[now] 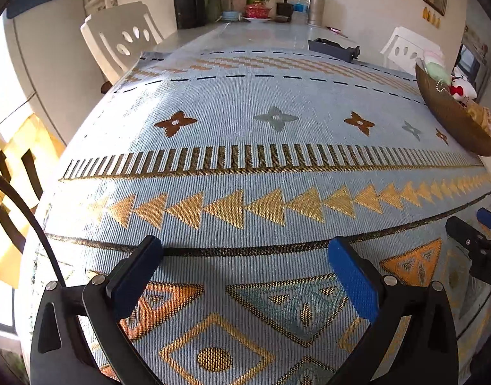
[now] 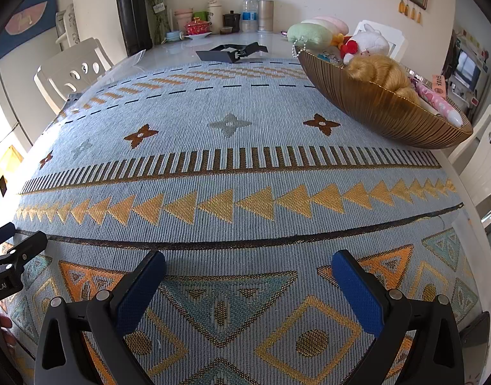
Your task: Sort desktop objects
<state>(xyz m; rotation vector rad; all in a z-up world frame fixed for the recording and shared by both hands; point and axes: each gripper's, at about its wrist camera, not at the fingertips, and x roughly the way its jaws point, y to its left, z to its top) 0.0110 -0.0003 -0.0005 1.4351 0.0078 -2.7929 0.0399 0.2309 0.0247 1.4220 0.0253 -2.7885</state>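
Note:
A ribbed gold-brown bowl [image 2: 390,112] stands at the right of the patterned blue mat [image 2: 232,166]. It holds a green cushion [image 2: 309,33], a white plush toy [image 2: 372,41], a blond wig [image 2: 380,70] and a pink item [image 2: 438,101]. The bowl also shows at the right edge of the left wrist view [image 1: 454,118]. My left gripper [image 1: 245,256] is open and empty over the mat's near part. My right gripper [image 2: 248,266] is open and empty beside it, well short of the bowl.
A dark folded tray [image 2: 228,54] lies beyond the mat's far edge, also visible in the left wrist view [image 1: 333,47]. Jars, a water bottle [image 2: 249,11], a red lidded dish [image 2: 198,27] and a black flask [image 2: 133,12] stand at the table's far end. White chairs [image 2: 70,70] flank the table.

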